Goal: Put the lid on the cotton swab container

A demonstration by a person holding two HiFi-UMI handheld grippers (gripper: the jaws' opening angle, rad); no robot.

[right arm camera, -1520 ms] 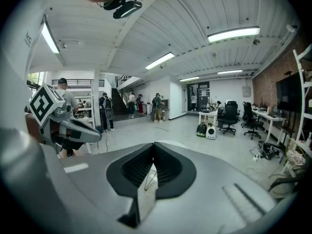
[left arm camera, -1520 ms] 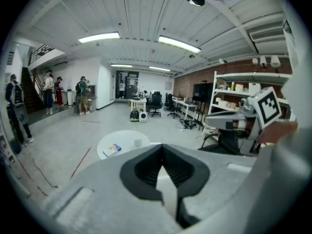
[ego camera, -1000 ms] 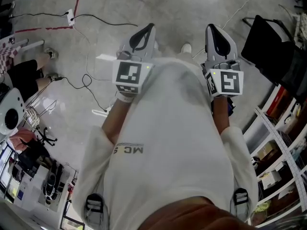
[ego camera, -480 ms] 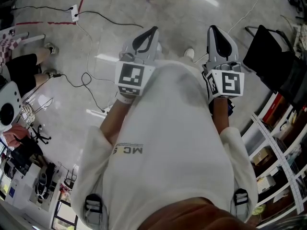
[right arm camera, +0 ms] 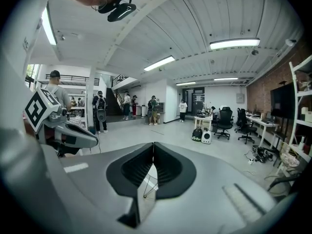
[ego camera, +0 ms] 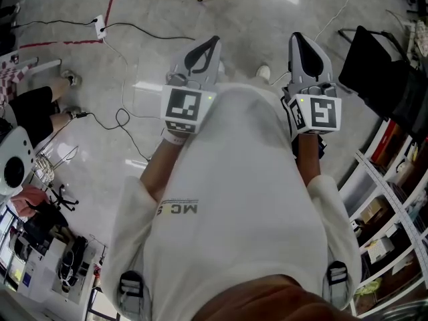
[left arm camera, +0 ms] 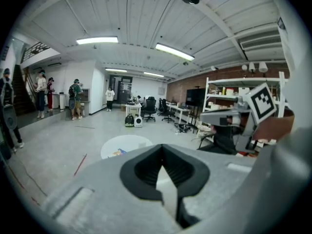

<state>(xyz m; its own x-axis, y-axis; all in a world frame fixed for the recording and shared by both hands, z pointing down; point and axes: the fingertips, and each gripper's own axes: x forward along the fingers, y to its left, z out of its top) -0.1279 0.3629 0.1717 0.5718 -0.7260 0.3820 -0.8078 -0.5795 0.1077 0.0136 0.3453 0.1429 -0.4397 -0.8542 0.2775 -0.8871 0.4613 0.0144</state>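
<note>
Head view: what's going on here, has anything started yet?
A person stands on a grey floor, holding the left gripper and the right gripper out in front. Both have their jaws together with nothing between them. No cotton swab container or lid shows in any view, so the task is not under way.

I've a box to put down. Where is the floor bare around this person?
Bare floor lies ahead of the left gripper and right gripper, between the black cable at left and the black chair at right. Crowded: the shelves at right and the cluttered desk at lower left.
</note>
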